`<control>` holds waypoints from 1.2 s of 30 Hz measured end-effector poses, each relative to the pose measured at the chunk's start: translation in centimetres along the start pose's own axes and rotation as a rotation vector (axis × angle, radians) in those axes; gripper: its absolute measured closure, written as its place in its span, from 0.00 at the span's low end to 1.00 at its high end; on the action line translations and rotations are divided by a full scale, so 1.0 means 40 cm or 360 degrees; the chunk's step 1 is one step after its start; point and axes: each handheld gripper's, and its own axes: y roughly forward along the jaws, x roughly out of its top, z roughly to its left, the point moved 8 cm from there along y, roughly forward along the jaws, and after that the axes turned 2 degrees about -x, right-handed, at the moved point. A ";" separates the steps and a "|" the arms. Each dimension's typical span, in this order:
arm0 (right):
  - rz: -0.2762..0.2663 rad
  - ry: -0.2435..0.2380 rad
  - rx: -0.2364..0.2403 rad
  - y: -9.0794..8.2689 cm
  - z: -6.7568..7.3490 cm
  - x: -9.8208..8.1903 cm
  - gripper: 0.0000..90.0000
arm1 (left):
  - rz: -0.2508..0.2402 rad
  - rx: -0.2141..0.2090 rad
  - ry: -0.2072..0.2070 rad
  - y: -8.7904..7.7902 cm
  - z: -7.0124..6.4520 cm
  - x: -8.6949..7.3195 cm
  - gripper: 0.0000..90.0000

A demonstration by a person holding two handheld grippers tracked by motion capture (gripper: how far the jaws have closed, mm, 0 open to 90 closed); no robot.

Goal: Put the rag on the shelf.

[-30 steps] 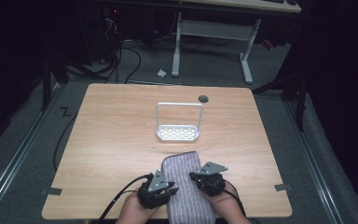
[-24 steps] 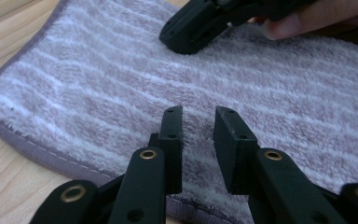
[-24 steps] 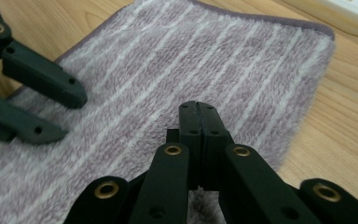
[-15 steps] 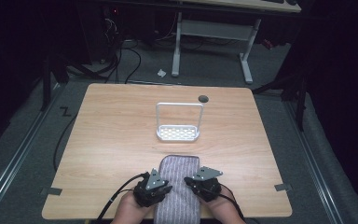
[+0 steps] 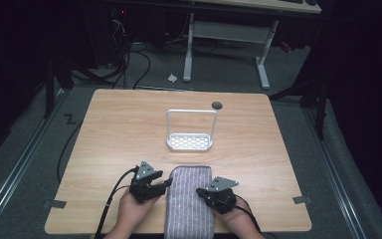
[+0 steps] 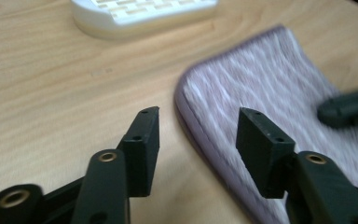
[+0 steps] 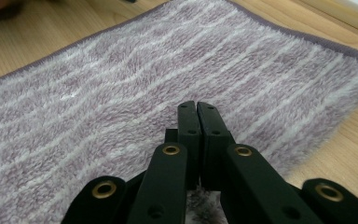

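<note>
A folded purple-grey striped towel (image 5: pixel 189 201) lies at the table's near edge, hanging slightly over it. My left gripper (image 5: pixel 165 183) sits at the towel's left edge. In the left gripper view it (image 6: pixel 198 126) is open, its jaws astride the towel's hem (image 6: pixel 261 88) without touching it. My right gripper (image 5: pixel 202 193) rests at the towel's right side. The right gripper view shows it (image 7: pixel 196 109) shut, pads pressed together just above the towel's pile (image 7: pixel 168 70), with nothing visible between them.
A white wire rack with a perforated base (image 5: pixel 189 141) stands mid-table, just beyond the towel; its base (image 6: pixel 140 14) is at the top of the left gripper view. A dark cable hole (image 5: pixel 217 105) lies behind it. Bare wood (image 5: pixel 114 134) surrounds the towel.
My left gripper has slid left off the towel's top to its left edge and a little farther from the person. The right gripper has hardly moved.
</note>
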 end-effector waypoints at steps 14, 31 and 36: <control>-0.0013 0.0004 0.0006 -0.001 0.000 -0.001 0.97 | 0.0129 0.0082 0.0088 0.091 -0.011 0.011 0.59; -0.0054 0.0494 -0.0337 0.028 -0.158 0.053 0.60 | 0.0136 0.0015 0.0020 0.091 -0.018 0.007 0.86; -0.0015 0.0516 -0.0327 0.040 -0.150 0.034 0.67 | 0.0130 -0.0030 -0.0030 0.089 -0.013 0.006 0.86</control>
